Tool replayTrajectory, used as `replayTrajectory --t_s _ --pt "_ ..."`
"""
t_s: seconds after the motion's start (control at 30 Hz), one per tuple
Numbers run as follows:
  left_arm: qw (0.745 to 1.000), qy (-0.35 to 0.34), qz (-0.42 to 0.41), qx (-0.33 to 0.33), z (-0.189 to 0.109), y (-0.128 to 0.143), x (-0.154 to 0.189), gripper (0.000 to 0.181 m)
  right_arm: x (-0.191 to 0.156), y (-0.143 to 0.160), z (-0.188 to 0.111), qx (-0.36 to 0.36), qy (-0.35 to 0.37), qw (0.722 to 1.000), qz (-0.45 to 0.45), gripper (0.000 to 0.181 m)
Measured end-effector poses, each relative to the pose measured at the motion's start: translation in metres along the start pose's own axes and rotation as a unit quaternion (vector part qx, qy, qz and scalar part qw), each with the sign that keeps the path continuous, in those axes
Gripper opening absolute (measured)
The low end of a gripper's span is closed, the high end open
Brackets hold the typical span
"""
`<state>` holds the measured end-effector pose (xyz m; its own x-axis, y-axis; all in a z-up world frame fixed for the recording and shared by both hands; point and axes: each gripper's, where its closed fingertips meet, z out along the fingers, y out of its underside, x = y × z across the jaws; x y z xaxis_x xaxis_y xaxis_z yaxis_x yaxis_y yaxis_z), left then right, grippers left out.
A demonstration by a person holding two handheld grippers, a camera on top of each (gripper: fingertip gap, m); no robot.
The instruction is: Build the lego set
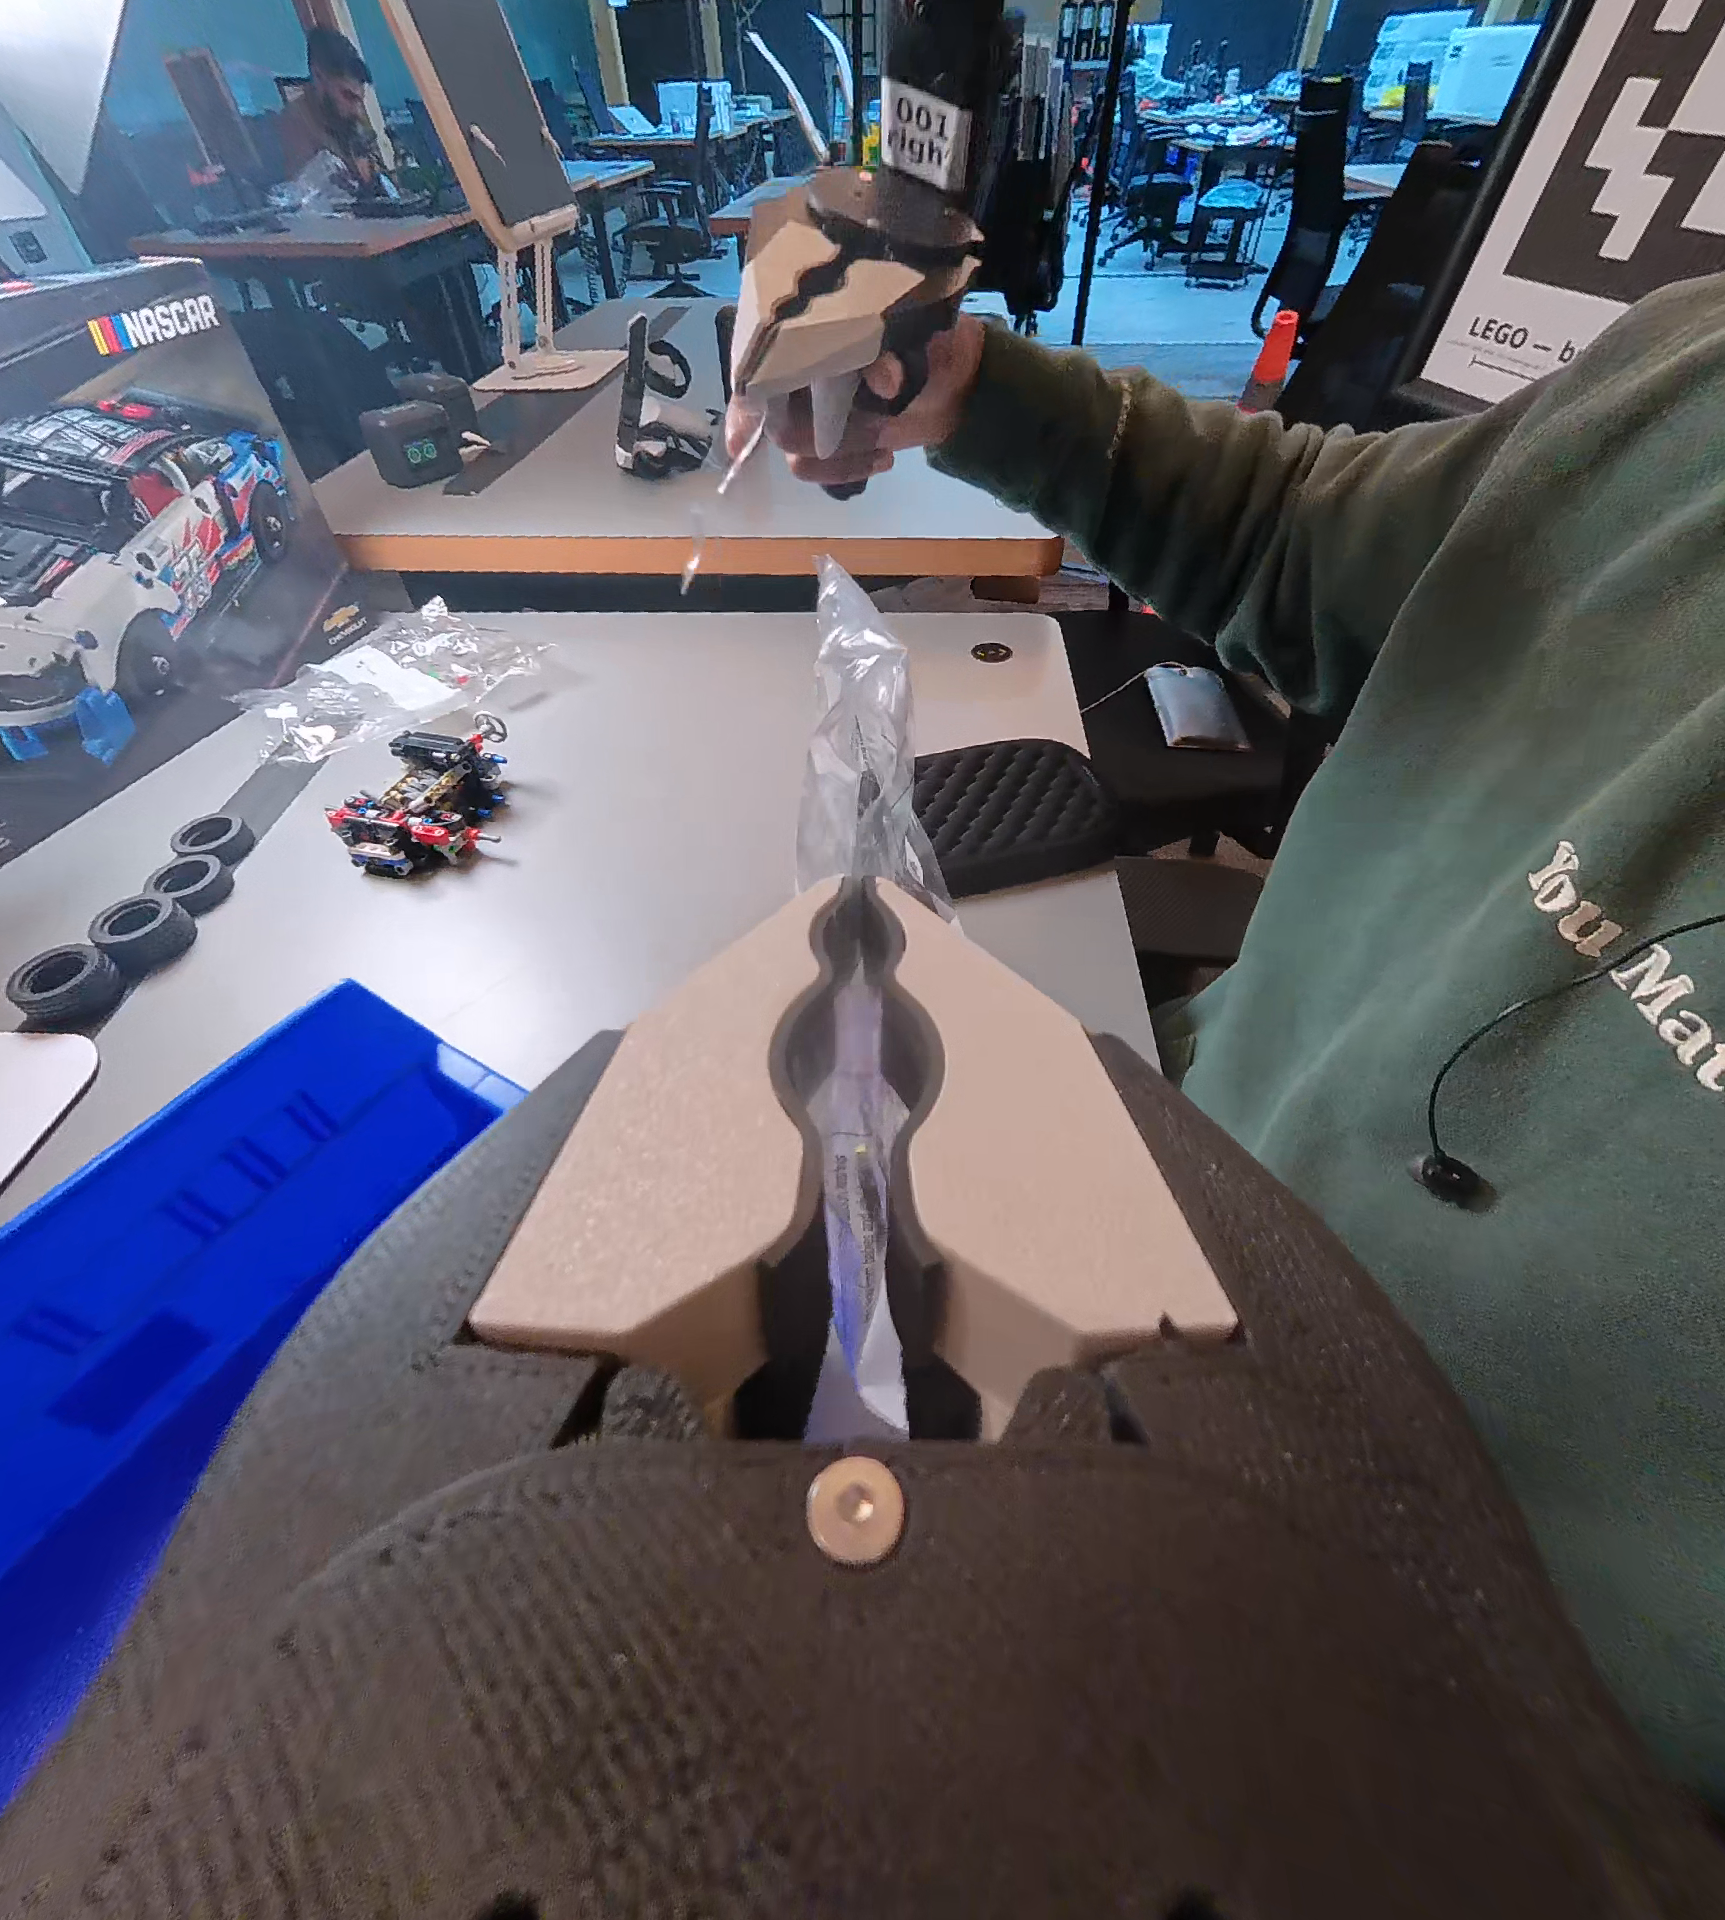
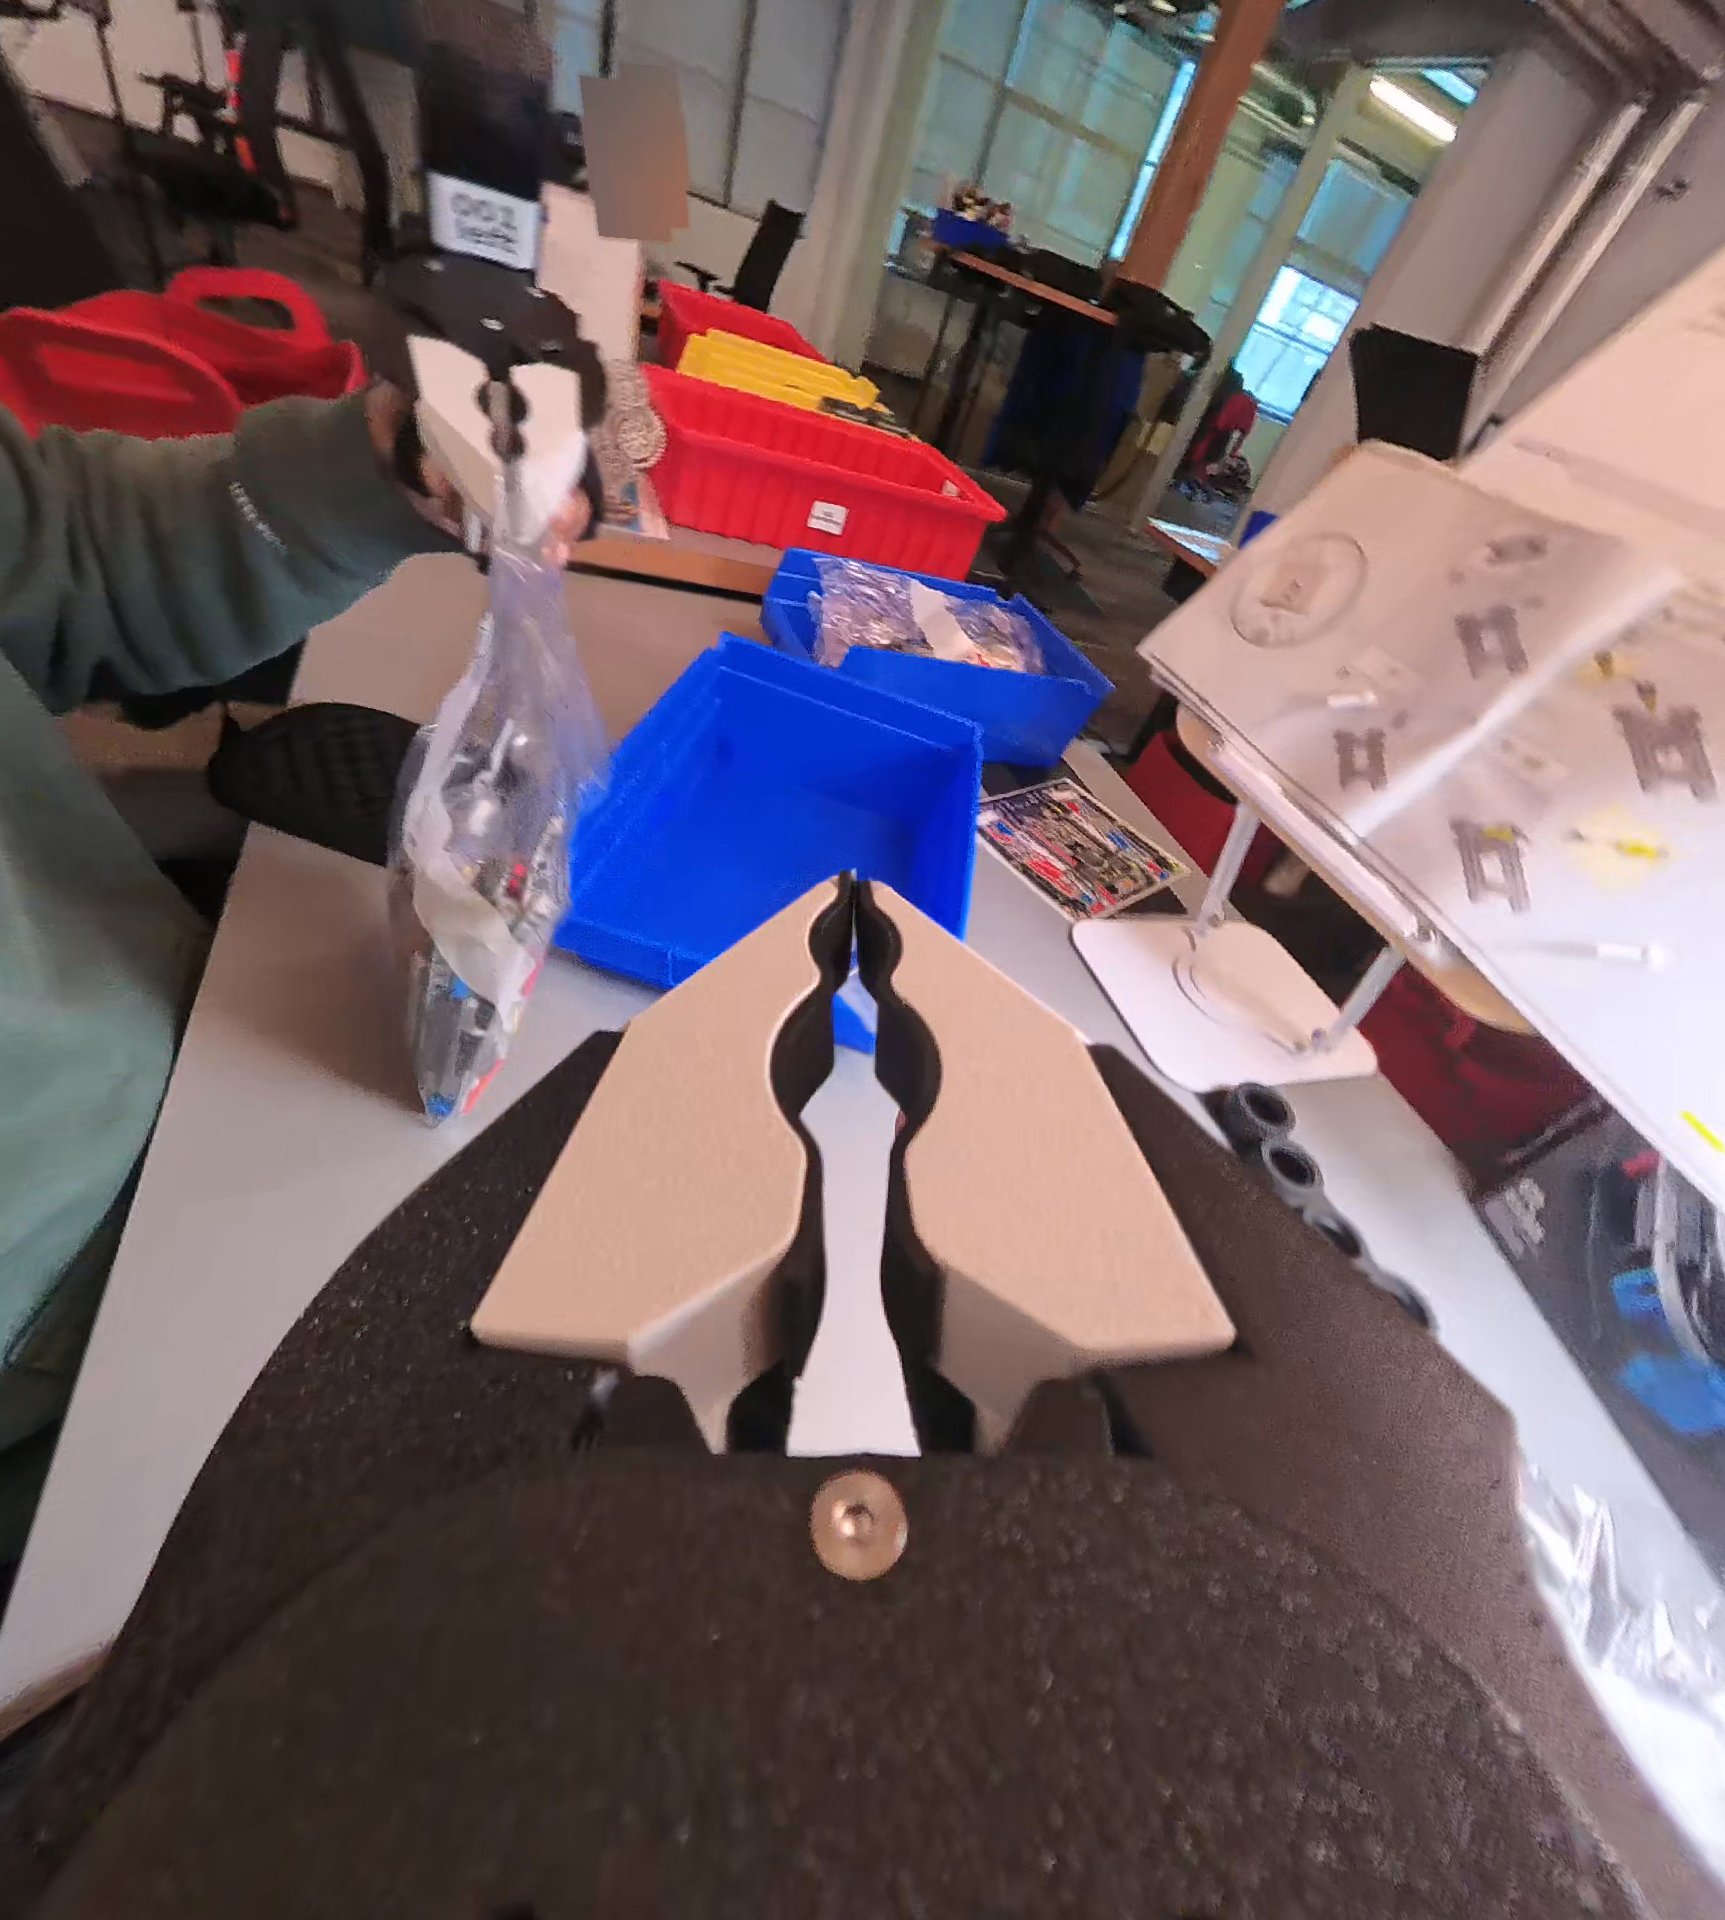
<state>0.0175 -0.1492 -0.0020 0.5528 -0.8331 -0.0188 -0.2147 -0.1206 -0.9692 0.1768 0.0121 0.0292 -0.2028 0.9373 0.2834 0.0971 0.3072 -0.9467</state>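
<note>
My left gripper (image 1: 858,894) is shut on the top of a clear plastic bag (image 1: 858,727) of Lego parts. In the right wrist view the left gripper (image 2: 510,457) holds this bag (image 2: 489,831) hanging, its bottom at the grey table (image 2: 266,1091). My right gripper (image 2: 853,899) is shut. The left wrist view shows the right gripper (image 1: 749,384) raised above the bag, with a thin torn strip of clear plastic (image 1: 723,488) hanging from its tips. A partly built Lego car chassis (image 1: 422,800) lies on the table to the left.
Several black tyres (image 1: 125,925) sit in a row by the Lego box (image 1: 89,582), near an empty bag (image 1: 390,675). An empty blue bin (image 2: 764,790), a blue bin of bags (image 2: 941,634), a sticker sheet (image 2: 1076,847) and a booklet stand (image 2: 1460,727) lie ahead. The grippers' ends are close to 25 cm from one another.
</note>
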Motion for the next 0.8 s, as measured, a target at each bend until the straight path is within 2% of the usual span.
replayTrajectory --t_s 0.1,0.2,0.3,0.43,0.5,0.63,0.73,0.8 --pt "1.000 -0.002 -0.006 0.002 -0.004 0.003 0.000 0.000 0.019 0.024 -0.017 0.002 0.026 0.999 0.042 0.000" --pt "1.000 -0.005 -0.006 0.008 -0.008 0.004 0.001 0.000 0.040 0.058 -0.025 -0.026 0.069 0.995 0.069 0.000" --pt "1.000 -0.007 -0.007 0.019 -0.011 0.004 0.006 0.000 0.065 0.106 -0.031 -0.089 0.127 0.984 0.085 0.000" --pt "0.999 -0.014 -0.013 0.031 -0.017 0.008 0.011 0.000 0.110 0.165 -0.051 -0.143 0.231 0.956 0.110 0.000" --pt "0.999 -0.017 -0.018 0.033 -0.019 0.010 0.011 0.000 0.142 0.191 -0.071 -0.163 0.304 0.930 0.125 0.000" --pt "0.999 -0.019 -0.030 0.038 -0.023 0.014 0.011 0.000 0.212 0.237 -0.135 -0.183 0.465 0.853 0.150 0.000" --pt "0.998 -0.023 -0.036 0.041 -0.024 0.016 0.009 0.000 0.249 0.271 -0.179 -0.192 0.533 0.801 0.191 0.000" --pt "0.998 -0.026 -0.041 0.043 -0.024 0.018 0.007 0.000 0.262 0.299 -0.198 -0.214 0.555 0.772 0.224 0.000"
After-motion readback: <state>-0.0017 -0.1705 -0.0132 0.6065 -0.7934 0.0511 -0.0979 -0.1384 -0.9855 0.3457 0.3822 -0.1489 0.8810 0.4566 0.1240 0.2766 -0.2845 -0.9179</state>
